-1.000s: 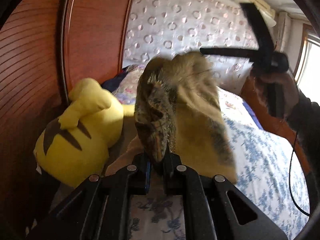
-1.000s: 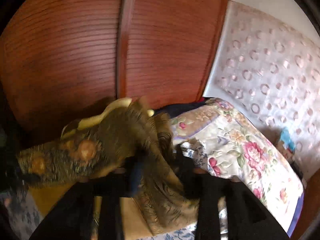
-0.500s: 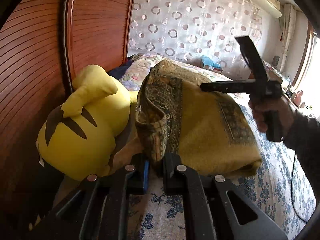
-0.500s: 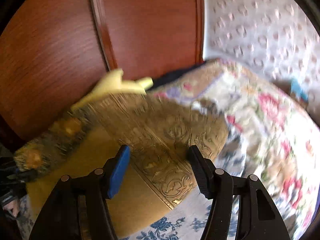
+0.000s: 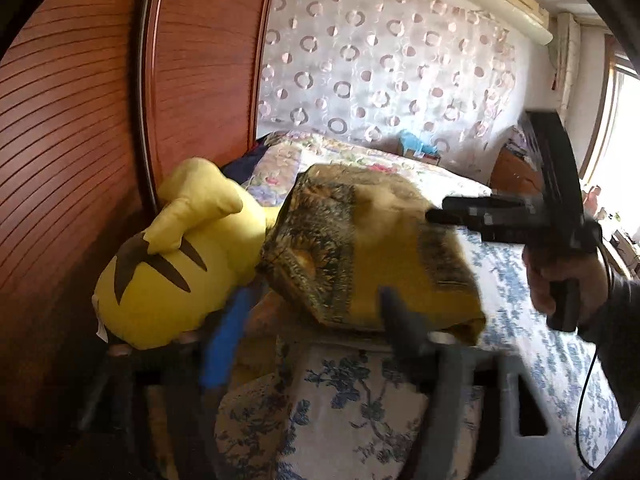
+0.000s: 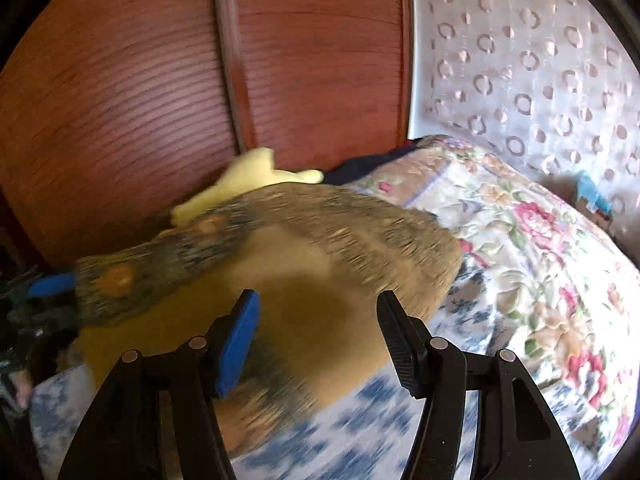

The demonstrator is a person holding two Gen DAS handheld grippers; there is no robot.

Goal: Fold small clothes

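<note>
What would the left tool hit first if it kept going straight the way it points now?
Most likely the folded mustard cloth: it lies straight ahead of the open left tool, whose jaws have just been opening. The yellow plush toy sits off to its left.

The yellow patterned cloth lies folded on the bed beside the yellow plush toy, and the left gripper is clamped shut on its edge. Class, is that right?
Not quite. The left gripper is open, not clamped: the left wrist view shows its jaws spread apart after just opening, free of the yellow patterned cloth. The cloth does lie folded on the bed beside the yellow plush toy.
</note>
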